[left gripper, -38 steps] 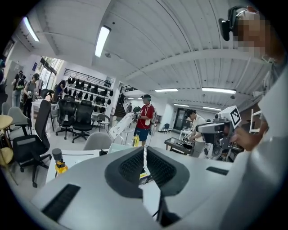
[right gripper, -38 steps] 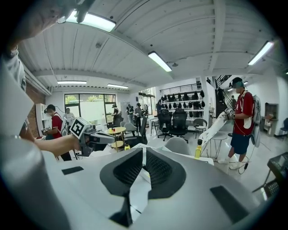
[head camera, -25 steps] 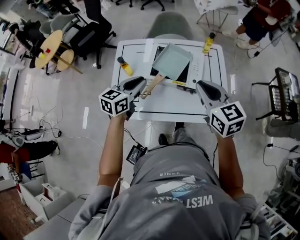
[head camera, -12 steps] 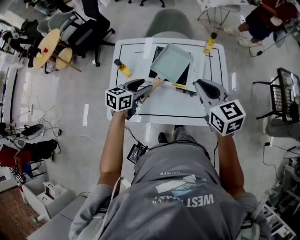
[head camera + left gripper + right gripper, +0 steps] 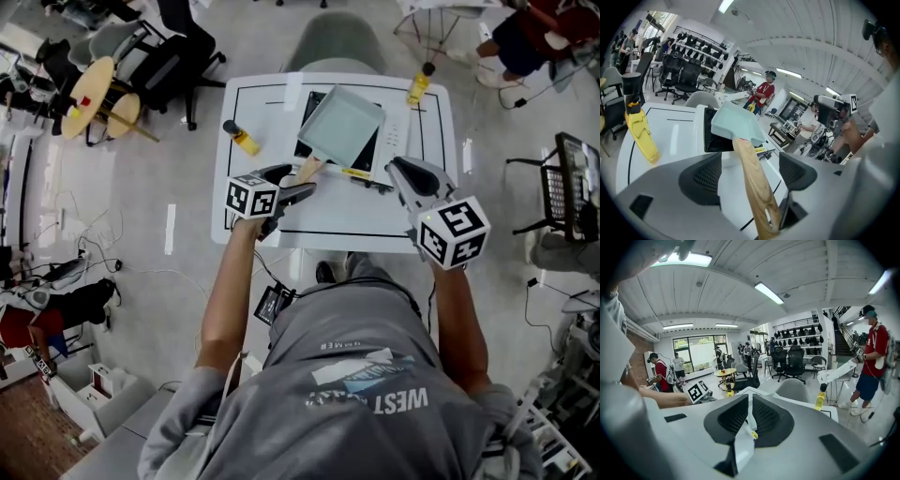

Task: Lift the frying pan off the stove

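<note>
A pale teal square frying pan [image 5: 342, 125] [image 5: 736, 124] sits on the black stove [image 5: 313, 101] [image 5: 711, 138] at the table's far middle. Its wooden handle [image 5: 307, 170] [image 5: 757, 187] points toward me. My left gripper [image 5: 292, 184] [image 5: 750, 173] straddles that handle, and its jaws are opening wide. The handle lies between the pads [image 5: 701, 180], which do not press on it. My right gripper [image 5: 398, 169] [image 5: 749, 416] hovers right of the stove near the front edge, shut and holding nothing.
The white table [image 5: 347, 211] carries a yellow bottle [image 5: 242, 138] [image 5: 640, 133] left of the stove and another yellow bottle [image 5: 418, 86] [image 5: 819, 399] at the far right. A grey chair [image 5: 339, 45] stands beyond the table. Office chairs and people are around the room.
My left gripper has moved right and forward to the pan's handle, and its jaws have spread around it. The pan and the right gripper have stayed put.
</note>
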Motion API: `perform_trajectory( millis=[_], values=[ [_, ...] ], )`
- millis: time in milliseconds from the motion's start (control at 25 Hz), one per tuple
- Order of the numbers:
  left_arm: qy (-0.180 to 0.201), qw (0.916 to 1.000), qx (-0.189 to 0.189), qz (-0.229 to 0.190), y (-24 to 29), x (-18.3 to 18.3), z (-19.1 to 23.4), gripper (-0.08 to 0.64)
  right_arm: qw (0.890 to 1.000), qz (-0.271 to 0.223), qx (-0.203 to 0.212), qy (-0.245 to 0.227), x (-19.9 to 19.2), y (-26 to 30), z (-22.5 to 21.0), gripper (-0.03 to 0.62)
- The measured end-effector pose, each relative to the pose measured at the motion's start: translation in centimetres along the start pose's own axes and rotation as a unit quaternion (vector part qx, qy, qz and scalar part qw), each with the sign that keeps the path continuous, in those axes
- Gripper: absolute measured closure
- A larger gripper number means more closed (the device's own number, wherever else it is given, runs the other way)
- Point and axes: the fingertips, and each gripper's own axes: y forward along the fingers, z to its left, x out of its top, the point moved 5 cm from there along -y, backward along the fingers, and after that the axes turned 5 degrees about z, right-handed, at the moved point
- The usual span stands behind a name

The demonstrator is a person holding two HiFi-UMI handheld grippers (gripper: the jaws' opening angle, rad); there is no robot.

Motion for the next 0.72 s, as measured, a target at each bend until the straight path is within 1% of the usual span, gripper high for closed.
perform_trajectory(
  millis=[200,360,400,480,520,600,720],
  values=[
    [0.004,0.9995,-0.005,0.033,1.0,-1.1,0.0,0.198,1.0,0.004,0.002,0.004,-0.3,0.6,-0.1,0.554],
    [-0.001,0.9985,-0.012,0.054,1.7,-1.8,-0.1,0.203,1.0,0.006,0.002,0.006,-0.5,0.8,-0.2,0.554],
    [-0.003,0.998,-0.015,0.062,1.9,-2.0,-0.1,0.217,1.0,0.006,0.002,0.007,-0.5,0.9,-0.3,0.554],
    [-0.008,0.9969,-0.024,0.075,2.3,-2.3,-0.1,0.266,1.0,0.007,0.002,0.009,-0.6,0.9,-0.4,0.554],
    [-0.014,0.9965,-0.029,0.076,2.5,-2.5,-0.1,0.302,1.0,0.008,0.002,0.01,-0.7,1.0,-0.4,0.554],
    [-0.031,0.9961,-0.039,0.072,2.8,-2.6,0.0,0.407,1.0,0.01,0.001,0.012,-0.8,1.1,-0.6,0.554],
    [-0.043,0.9949,-0.051,0.075,3.4,-2.8,0.2,0.431,1.0,0.013,0.0,0.016,-1.1,1.3,-0.9,0.554]
  ],
)
